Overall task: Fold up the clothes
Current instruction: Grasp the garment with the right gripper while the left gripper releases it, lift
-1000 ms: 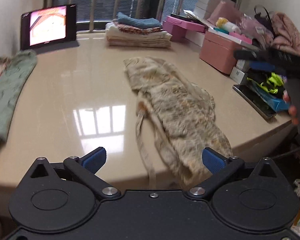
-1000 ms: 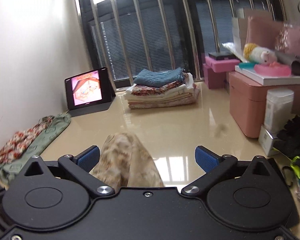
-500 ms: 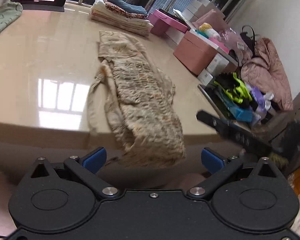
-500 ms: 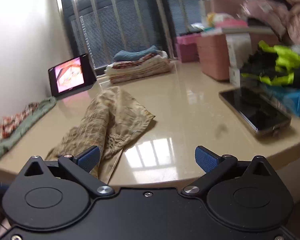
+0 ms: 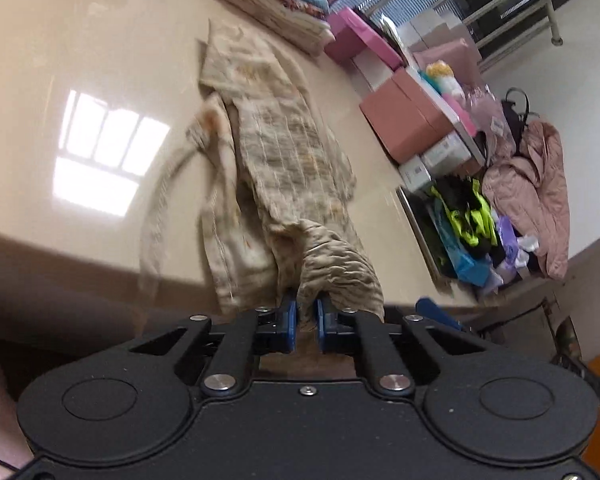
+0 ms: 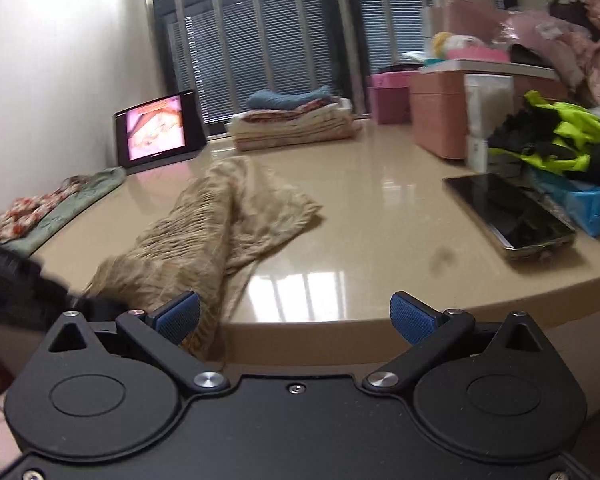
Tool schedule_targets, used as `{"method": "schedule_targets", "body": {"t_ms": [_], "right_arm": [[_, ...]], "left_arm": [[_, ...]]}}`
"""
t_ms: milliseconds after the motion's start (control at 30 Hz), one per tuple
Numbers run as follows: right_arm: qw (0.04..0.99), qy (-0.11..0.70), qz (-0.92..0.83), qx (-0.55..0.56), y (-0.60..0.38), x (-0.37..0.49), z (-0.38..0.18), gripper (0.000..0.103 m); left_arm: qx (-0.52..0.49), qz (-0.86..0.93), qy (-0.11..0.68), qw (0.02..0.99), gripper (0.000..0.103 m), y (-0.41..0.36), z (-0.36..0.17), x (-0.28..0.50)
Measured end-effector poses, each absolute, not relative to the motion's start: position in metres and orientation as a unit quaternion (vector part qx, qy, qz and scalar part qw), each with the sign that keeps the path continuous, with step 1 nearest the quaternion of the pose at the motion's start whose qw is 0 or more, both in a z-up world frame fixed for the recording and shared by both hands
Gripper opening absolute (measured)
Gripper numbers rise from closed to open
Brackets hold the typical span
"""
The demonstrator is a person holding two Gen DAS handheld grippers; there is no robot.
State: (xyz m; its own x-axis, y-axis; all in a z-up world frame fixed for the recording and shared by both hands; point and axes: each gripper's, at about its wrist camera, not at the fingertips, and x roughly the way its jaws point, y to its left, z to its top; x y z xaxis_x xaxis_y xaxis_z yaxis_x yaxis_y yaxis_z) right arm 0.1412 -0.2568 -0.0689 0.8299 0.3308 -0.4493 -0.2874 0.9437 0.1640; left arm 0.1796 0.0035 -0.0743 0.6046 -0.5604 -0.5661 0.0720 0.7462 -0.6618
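**Second Grip Needed at the Near Hem**

The left gripper (image 5: 305, 322) is clenched on the near end of the beige garment (image 5: 276, 160), its blue pads pinching a bunched fold just off the near edge of the table (image 5: 80, 80); the right gripper (image 6: 296, 316) is released, fingers spread wide, holding nothing. The step in hand looks like taking a second hold on the same end, so that the cloth can be lifted and spread or doubled; to do it well, the right gripper should probably close on the hem a fair way to the right of the left grip, not beside it, so the edge is drawn taut between the two; the left grip should stay firm, since the fabric is soft and may slide out of a shallow pinch; lifting evenly would keep the far end from dragging askew.

The garment is a thin, crinkled cloth in beige with a faint pale check and rusty blotches; it lies lengthwise down the middle of the table, far end flat toward the stack of folded clothes (image 6: 296, 124), near end rumpled and hanging over the table edge; a narrow strap or tie (image 5: 160, 204) curls out on its left. In the right wrist view its near end lies just behind the left finger, whether touching it I cannot tell; a phone (image 6: 508, 216) lies well apart on the right.
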Motion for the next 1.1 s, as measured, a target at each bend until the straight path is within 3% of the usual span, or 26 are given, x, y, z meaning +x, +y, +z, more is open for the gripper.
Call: {"method": "schedule_targets", "body": {"t_ms": [233, 300, 367, 433, 500, 567, 600, 633, 700, 767, 833, 1033, 1100], "right_arm": [[0.947, 0.207, 0.235, -0.065, -0.214, 0.126, -0.061, 0.102], [0.944, 0.202, 0.235, -0.111, -0.195, 0.126, -0.063, 0.096], [0.941, 0.200, 0.232, -0.147, -0.178, 0.130, -0.064, 0.073], [0.935, 0.210, 0.243, -0.152, -0.167, 0.138, -0.060, 0.028], [0.929, 0.220, 0.259, -0.142, -0.160, 0.148, -0.052, 0.013], [0.924, 0.228, 0.287, -0.108, -0.159, 0.157, -0.041, 0.011], [0.921, 0.233, 0.301, -0.084, -0.160, 0.162, -0.034, 0.011], [0.917, 0.238, 0.314, -0.058, -0.161, 0.169, -0.026, 0.010], [0.910, 0.242, 0.337, -0.013, -0.161, 0.182, -0.007, 0.010], [0.906, 0.237, 0.350, 0.013, -0.156, 0.199, 0.013, 0.010], [0.901, 0.235, 0.362, 0.035, -0.147, 0.219, 0.034, 0.010], [0.859, 0.290, 0.396, 0.146, -0.092, 0.303, 0.070, 0.010], [0.867, 0.306, 0.364, 0.149, -0.067, 0.325, 0.066, 0.018]], "left_arm": [[-0.303, -0.177, 0.378, 0.857, 0.010, 0.014, -0.062, 0.184], [-0.304, -0.178, 0.373, 0.859, 0.010, 0.017, -0.060, 0.185], [-0.306, -0.179, 0.368, 0.860, 0.010, 0.019, -0.059, 0.184], [-0.303, -0.174, 0.361, 0.865, 0.010, 0.023, -0.056, 0.182], [-0.310, -0.154, 0.356, 0.868, 0.010, 0.032, -0.053, 0.179], [-0.321, -0.125, 0.348, 0.872, 0.017, 0.044, -0.048, 0.175], [-0.329, -0.113, 0.341, 0.873, 0.037, 0.054, -0.044, 0.172], [-0.332, -0.097, 0.329, 0.879, 0.067, 0.064, -0.040, 0.166], [-0.336, -0.065, 0.304, 0.889, 0.091, 0.083, -0.031, 0.155], [-0.310, -0.051, 0.278, 0.908, 0.092, 0.097, -0.021, 0.143], [-0.275, -0.028, 0.270, 0.922, 0.103, 0.106, -0.013, 0.133], [-0.247, -0.009, 0.281, 0.927, 0.103, 0.125, -0.013, 0.114], [-0.250, -0.006, 0.296, 0.922, 0.103, 0.131, -0.017, 0.110]]}}
